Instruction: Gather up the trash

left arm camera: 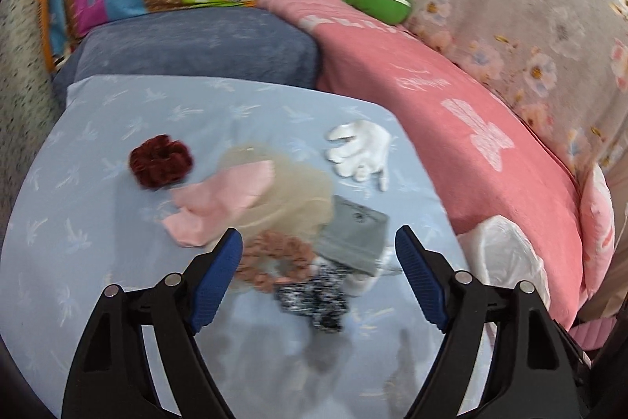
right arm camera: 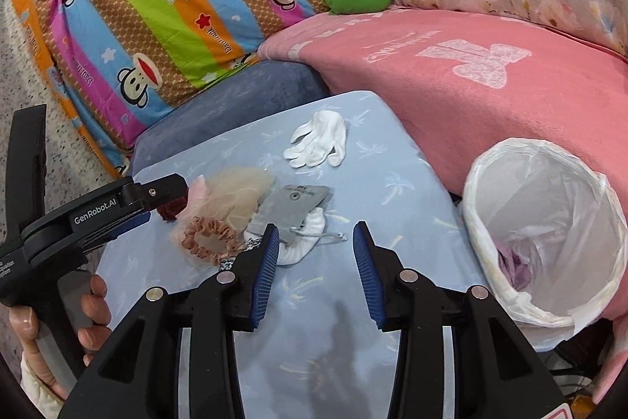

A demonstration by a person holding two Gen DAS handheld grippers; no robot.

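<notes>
my left gripper (left arm camera: 318,254): fingers spread, nothing pinched, over trash pile (right arm camera: 251,214)
my right gripper (right arm camera: 316,254): fingers apart, empty
trash pile: left of bin (right arm camera: 549,234)
white glove (right arm camera: 318,140): beyond pile

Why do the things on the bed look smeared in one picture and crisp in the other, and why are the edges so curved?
Left wrist view: the glove and dark scrunchie are smeared by motion blur, while the left tongs stay sharp. Right wrist view: crisper; the tag shows faint print, and the right tongs cast soft shadows on the sheet. Both views: the fisheye lens bends the edges and darkens the corners.
</notes>
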